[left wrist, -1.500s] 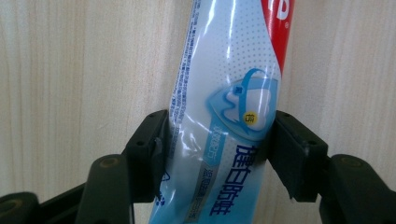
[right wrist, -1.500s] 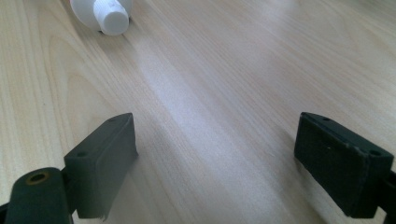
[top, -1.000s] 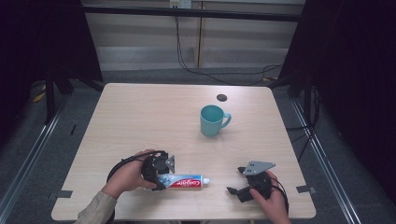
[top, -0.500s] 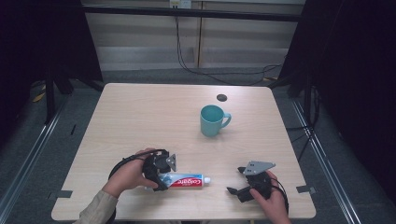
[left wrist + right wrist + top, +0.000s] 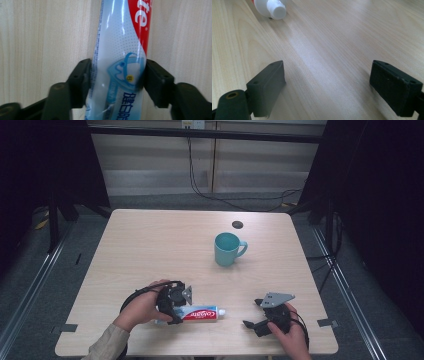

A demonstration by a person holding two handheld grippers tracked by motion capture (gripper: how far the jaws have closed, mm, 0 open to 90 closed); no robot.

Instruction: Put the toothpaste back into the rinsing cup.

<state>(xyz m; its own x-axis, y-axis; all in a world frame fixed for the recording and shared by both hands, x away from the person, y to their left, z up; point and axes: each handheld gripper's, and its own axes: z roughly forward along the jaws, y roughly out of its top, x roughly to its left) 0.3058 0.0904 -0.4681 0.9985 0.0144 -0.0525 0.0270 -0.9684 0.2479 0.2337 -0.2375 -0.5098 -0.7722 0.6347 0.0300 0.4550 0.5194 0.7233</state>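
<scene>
- Toothpaste tube point(image 5: 200, 313) lies flat near the table's point(image 5: 150, 245) front edge, its white cap point(image 5: 277, 10) pointing toward my right side.
- My left gripper point(image 5: 115, 75) has both jaws pressed against the tube's tail end, one on each side; in the high view I see my left hand point(image 5: 142, 307) around it.
- My right gripper point(image 5: 327, 82) rests low over bare wood, jaws spread wide, nothing between them, apart from the cap.
- A teal mug point(image 5: 227, 249) stands upright farther back, well apart from both grippers.
</scene>
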